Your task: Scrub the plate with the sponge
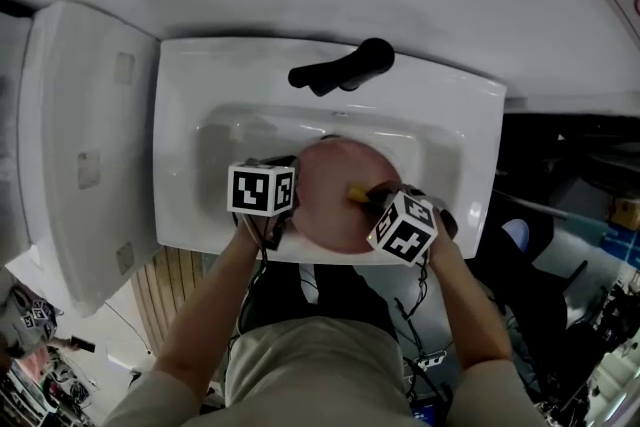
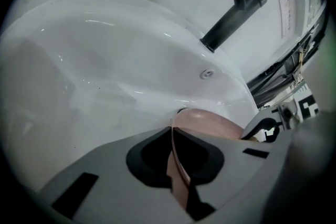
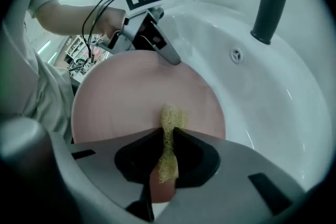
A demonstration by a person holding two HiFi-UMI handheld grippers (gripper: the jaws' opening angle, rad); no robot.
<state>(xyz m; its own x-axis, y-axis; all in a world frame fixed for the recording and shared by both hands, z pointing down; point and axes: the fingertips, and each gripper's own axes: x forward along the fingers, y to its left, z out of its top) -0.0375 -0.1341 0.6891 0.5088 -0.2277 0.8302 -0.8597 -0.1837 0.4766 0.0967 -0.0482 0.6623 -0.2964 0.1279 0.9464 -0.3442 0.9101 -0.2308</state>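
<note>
Left gripper (image 2: 176, 164) clamped on the plate (image 1: 330, 177) rim, holding it in the sink (image 1: 185, 145). Right gripper (image 3: 167, 139) pinches the sponge (image 3: 169, 117), tip apparently on the plate face. Judgement: keep left grip firm, use short strokes. Room tight: basin wall right, tap (image 1: 340, 70) behind.

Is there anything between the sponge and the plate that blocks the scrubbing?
Nothing visible does. The right gripper is shut on the sponge, whose tip appears to lie against the bare plate. The left gripper clamps the plate's rim at the far edge, clear of the sponge.
</note>
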